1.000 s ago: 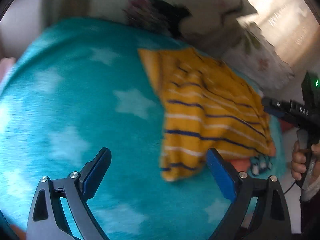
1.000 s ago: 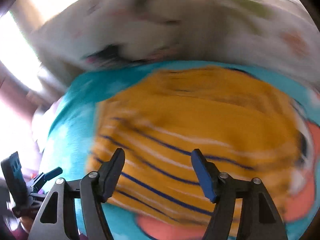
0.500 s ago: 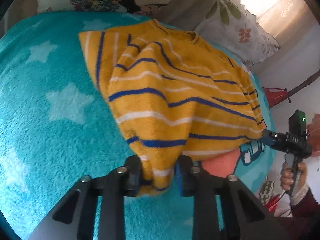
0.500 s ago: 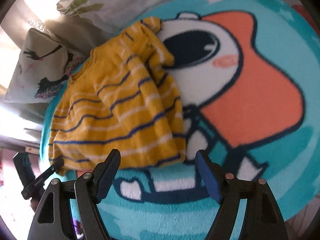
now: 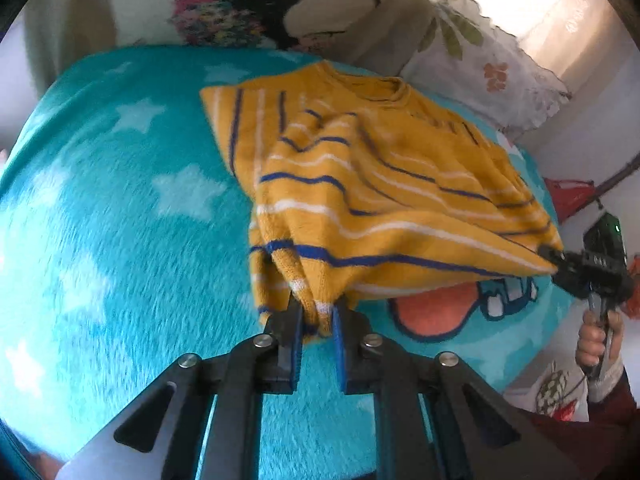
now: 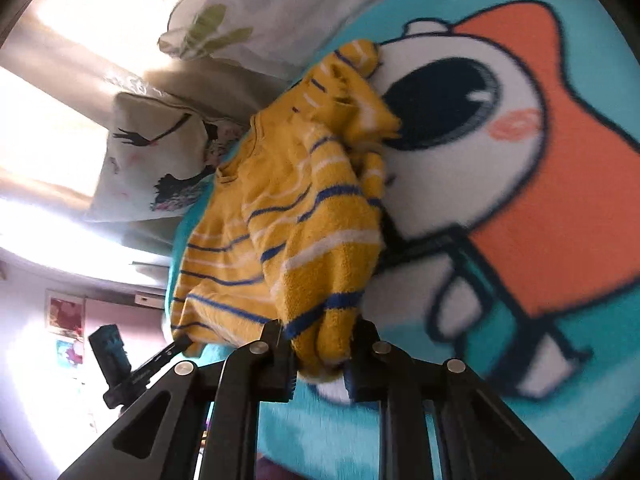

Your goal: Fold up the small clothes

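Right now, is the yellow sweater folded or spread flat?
Neither: yellow sweater hangs bunched, hem lifted off the blanket, a hand-held gripper pinching each bottom corner.

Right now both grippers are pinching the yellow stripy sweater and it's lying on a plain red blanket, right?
Not quite. The blanket is teal with white stars and a cartoon print, not plain red, as the left wrist view shows. The rest holds: the left gripper and the right gripper each pinch the sweater at its hem; the right one's jaws are closing on it.
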Motion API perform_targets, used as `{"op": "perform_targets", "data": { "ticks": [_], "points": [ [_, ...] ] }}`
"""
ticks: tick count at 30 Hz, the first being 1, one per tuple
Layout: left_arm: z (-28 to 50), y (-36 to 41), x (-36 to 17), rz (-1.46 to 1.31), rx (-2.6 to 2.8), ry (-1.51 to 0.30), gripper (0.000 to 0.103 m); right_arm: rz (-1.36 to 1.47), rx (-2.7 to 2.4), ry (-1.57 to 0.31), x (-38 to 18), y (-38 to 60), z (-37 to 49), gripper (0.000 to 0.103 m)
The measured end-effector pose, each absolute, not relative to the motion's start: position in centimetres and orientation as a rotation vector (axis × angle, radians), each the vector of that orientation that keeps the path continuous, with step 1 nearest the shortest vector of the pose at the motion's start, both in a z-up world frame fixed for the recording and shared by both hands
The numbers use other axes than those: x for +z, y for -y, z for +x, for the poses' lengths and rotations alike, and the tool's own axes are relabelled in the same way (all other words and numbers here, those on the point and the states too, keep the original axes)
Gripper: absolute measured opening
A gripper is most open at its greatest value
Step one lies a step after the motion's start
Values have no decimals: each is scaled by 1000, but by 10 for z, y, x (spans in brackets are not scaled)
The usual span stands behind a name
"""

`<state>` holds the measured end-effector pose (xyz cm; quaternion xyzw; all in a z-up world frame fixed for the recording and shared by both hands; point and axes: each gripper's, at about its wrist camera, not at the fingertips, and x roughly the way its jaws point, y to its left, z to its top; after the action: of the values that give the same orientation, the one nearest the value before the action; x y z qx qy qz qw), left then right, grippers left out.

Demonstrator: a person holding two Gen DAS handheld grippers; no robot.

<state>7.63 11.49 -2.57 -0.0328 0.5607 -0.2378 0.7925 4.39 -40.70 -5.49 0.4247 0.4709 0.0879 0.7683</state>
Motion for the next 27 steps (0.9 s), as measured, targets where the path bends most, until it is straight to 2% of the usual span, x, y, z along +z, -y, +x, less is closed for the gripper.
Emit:
{"op": "perform_targets", "data": {
  "ticks": [2, 3, 4, 5, 6, 9, 11, 18, 27],
  "points": [
    [74, -116, -38, -68, -462, -1227, 13, 888, 176, -1058, -61, 406, 40, 21],
    [71, -117, -42, -75, -441, -1235, 14, 841, 149, -1091, -65, 404, 40, 26],
    [68, -119, -41, -82, -428, -1231, 15, 812, 123, -1112, -68, 405, 39, 27],
    [65, -122, -40, -89, -408, -1219, 19, 801, 113, -1119, -68, 405, 38, 28],
    [62, -126, -37, -95, -383, -1208, 27, 805, 117, -1113, -67, 407, 34, 33],
    [54, -140, -31, -112, -305, -1184, 40, 805, 94, -1058, -56, 421, 25, 59],
    [49, -148, -28, -126, -261, -1179, 41, 776, 71, -1025, -46, 430, 22, 60],
    [38, -159, -20, -216, -182, -1149, 56, 638, 116, -952, -13, 419, 32, 59],
    [52, -125, -12, -167, -245, -1114, 57, 259, 56, -942, -9, 369, 111, 61]
  ]
}}
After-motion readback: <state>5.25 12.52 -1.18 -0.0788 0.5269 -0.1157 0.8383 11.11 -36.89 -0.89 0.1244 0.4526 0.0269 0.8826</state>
